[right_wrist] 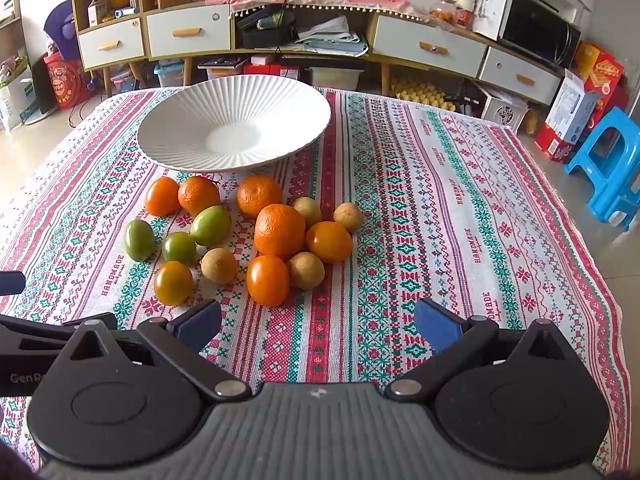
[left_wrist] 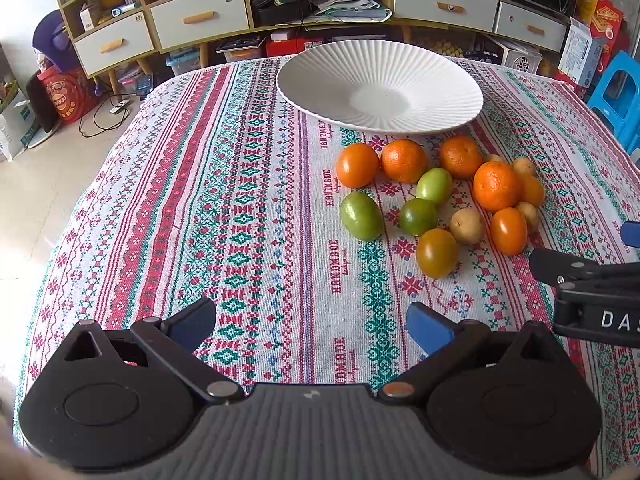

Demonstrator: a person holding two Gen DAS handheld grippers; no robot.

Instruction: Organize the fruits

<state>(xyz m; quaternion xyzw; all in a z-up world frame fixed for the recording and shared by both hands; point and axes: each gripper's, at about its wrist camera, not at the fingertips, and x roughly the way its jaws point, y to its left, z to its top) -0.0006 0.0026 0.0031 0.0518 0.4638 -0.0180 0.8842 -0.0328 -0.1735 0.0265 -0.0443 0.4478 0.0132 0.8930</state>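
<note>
A white ribbed plate (left_wrist: 320, 80) (right_wrist: 180, 128) sits empty at the far side of the patterned tablecloth. In front of it lies a cluster of fruit: several mandarins (left_wrist: 496, 186) (right_wrist: 279, 231), orange tomatoes (left_wrist: 357, 165) (right_wrist: 267, 280), green tomatoes (left_wrist: 361, 216) (right_wrist: 138, 239) and small tan longans (left_wrist: 467, 226) (right_wrist: 218, 266). My left gripper (left_wrist: 312, 322) is open over bare cloth, to the near left of the fruit. My right gripper (right_wrist: 318, 320) is open just short of the nearest orange tomato, with nothing between its fingers. The right gripper's side shows at the right edge of the left wrist view (left_wrist: 588, 280).
The table (right_wrist: 480, 240) is covered by a red, green and white woven cloth. Beyond it stand a cabinet with drawers (right_wrist: 188, 36), boxes and a blue plastic stool (right_wrist: 612, 168) at the right. Floor lies to the left of the table.
</note>
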